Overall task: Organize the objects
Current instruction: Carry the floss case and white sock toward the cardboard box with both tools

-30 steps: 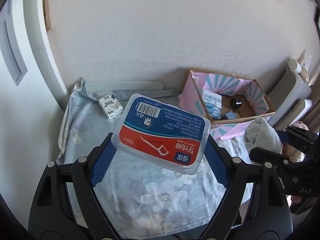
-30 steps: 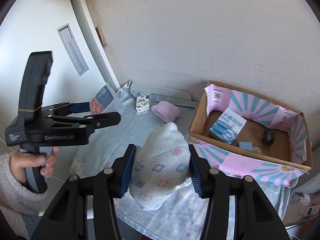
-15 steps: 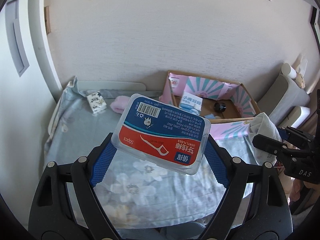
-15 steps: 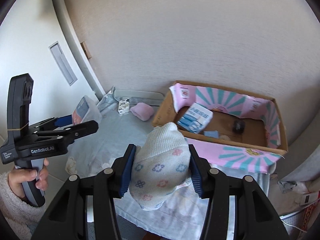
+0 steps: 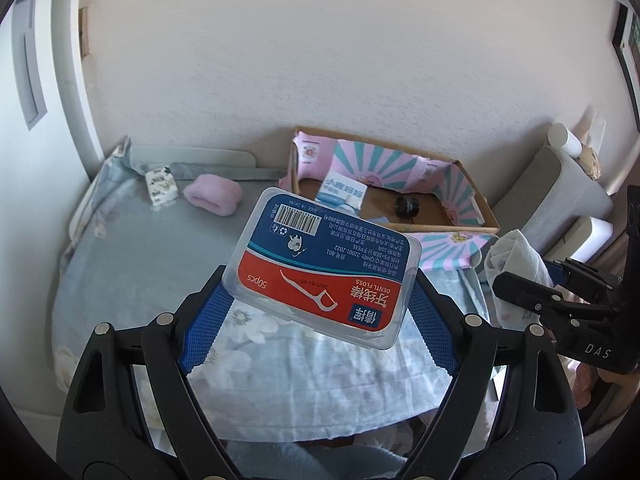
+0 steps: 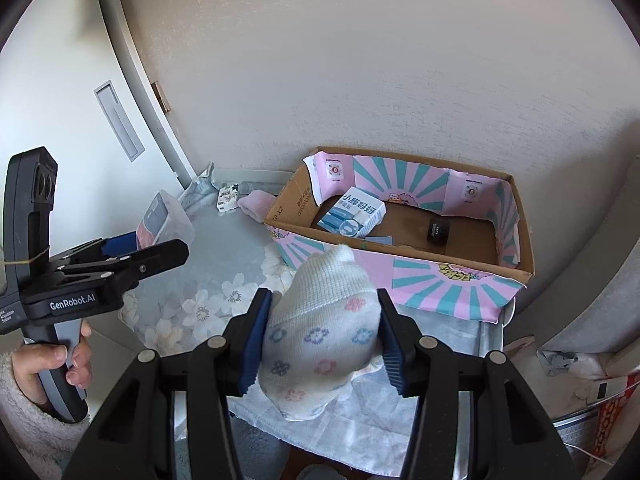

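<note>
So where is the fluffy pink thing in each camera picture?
Left wrist: the pink roll lies on the flowered cloth, upper left, beside the small patterned packet.
Right wrist: pink roll at left of centre, partly behind the box corner.
Shared landmark: the cardboard box.

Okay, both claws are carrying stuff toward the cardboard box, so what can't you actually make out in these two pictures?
- Left wrist view: the dental floss box hides part of the cardboard box floor.
- Both views: the small black object in the box is too small to identify.
- Right wrist view: the white sock covers the bedsheet beneath it.
</note>
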`<state>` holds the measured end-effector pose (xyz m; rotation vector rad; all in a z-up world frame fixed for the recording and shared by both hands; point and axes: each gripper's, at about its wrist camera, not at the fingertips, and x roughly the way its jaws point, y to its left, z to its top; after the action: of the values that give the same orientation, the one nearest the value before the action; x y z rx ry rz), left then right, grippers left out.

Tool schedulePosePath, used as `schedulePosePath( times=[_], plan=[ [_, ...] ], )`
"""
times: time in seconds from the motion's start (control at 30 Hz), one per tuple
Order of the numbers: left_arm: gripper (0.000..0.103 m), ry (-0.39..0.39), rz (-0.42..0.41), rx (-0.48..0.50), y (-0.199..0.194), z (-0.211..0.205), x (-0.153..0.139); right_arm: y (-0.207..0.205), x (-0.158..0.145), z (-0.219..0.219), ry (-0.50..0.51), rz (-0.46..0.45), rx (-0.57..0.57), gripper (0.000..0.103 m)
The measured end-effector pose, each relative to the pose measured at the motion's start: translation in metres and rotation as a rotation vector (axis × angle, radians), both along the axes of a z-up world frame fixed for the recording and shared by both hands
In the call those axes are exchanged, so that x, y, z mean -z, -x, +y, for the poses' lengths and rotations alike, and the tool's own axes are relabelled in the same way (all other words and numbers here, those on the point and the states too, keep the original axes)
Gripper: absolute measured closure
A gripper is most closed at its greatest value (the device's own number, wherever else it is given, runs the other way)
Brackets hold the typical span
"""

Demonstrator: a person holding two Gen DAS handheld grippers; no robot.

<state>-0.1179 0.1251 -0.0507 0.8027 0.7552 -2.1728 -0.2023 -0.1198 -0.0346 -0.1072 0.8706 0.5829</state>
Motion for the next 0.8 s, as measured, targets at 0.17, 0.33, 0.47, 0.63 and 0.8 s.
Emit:
schedulePosePath(
  times=[0.17, 0.33, 0.47, 0.63, 0.8],
  plan=[
    [0.019, 0.002, -0.001, 0.013, 0.008, 0.002, -0.004, -0.001, -0.001, -0.007, -0.015, 0.008, 0.015, 0.056],
    [0.019, -0.003, 0.001, 0.024, 0.018, -0.004, -0.006, -0.006, 0.000, -0.007, -0.005, 0.014, 0.021, 0.056],
    [0.019, -0.002, 0.002, 0.034, 0.027, -0.015, -0.010, -0.017, 0.000, -0.008, -0.001, 0.024, 0.029, 0.056],
    [0.019, 0.006, -0.012, 0.050, 0.041, -0.034, -0.017, -0.037, -0.005, -0.009, 0.004, 0.028, 0.047, 0.056],
    [0.019, 0.006, -0.021, 0.074, 0.060, -0.063, -0.023, -0.065, -0.015, -0.007, 0.020, 0.020, 0.063, 0.056]
  ],
)
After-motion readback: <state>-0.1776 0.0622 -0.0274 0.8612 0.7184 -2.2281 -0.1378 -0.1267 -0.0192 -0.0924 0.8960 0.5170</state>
